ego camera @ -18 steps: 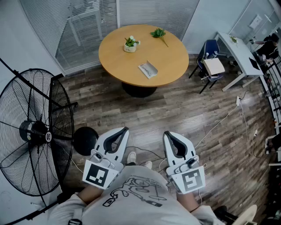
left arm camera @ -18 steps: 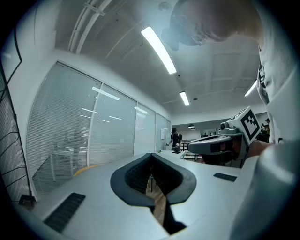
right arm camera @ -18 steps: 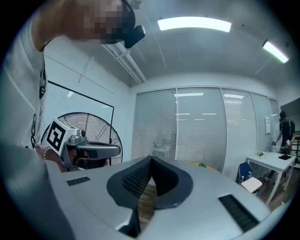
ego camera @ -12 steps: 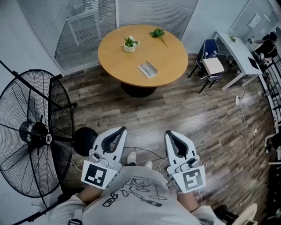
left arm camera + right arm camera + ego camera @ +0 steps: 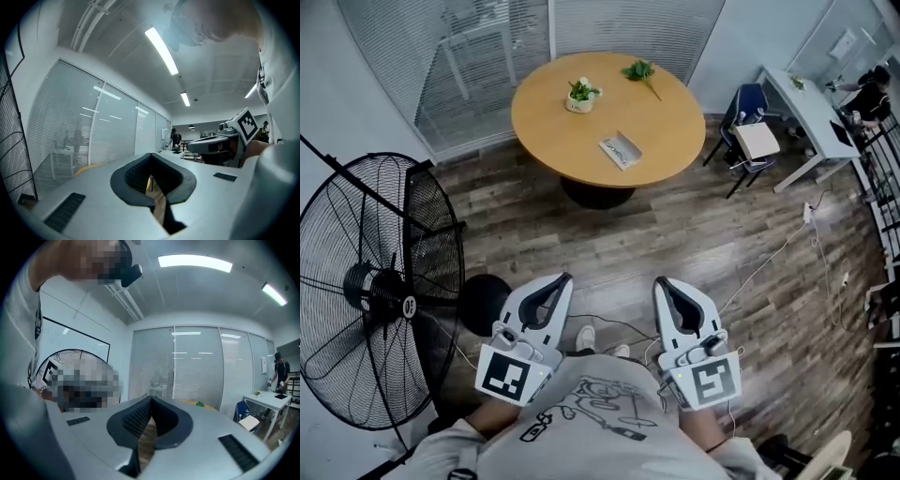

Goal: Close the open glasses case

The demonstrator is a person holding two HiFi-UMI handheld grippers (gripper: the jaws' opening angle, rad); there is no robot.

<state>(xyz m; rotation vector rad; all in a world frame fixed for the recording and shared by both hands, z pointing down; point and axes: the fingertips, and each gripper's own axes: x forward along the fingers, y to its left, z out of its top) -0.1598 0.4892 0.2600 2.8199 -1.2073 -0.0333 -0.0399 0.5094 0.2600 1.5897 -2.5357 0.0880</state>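
Note:
The open glasses case (image 5: 620, 150) lies on the round wooden table (image 5: 544, 122), far ahead of me across the floor. Both grippers are held close to my body, well short of the table. My left gripper (image 5: 563, 278) points up toward the table with its jaws closed together and nothing between them. My right gripper (image 5: 660, 283) is beside it, also shut and empty. In the left gripper view the dark pads (image 5: 140, 174) meet at the tips; the right gripper view shows the same pads (image 5: 140, 420) touching. The case does not show in either gripper view.
A small potted plant (image 5: 580, 94) and a green sprig (image 5: 639, 71) sit on the table's far side. A big black floor fan (image 5: 375, 291) stands at my left. A blue chair (image 5: 752, 117) and white desk (image 5: 811, 117) are right of the table. Cables (image 5: 769, 262) trail over the wood floor.
The view has shifted slightly; the fan sits a little lower in frame. Both grippers stay shut and near my body, barely moved.

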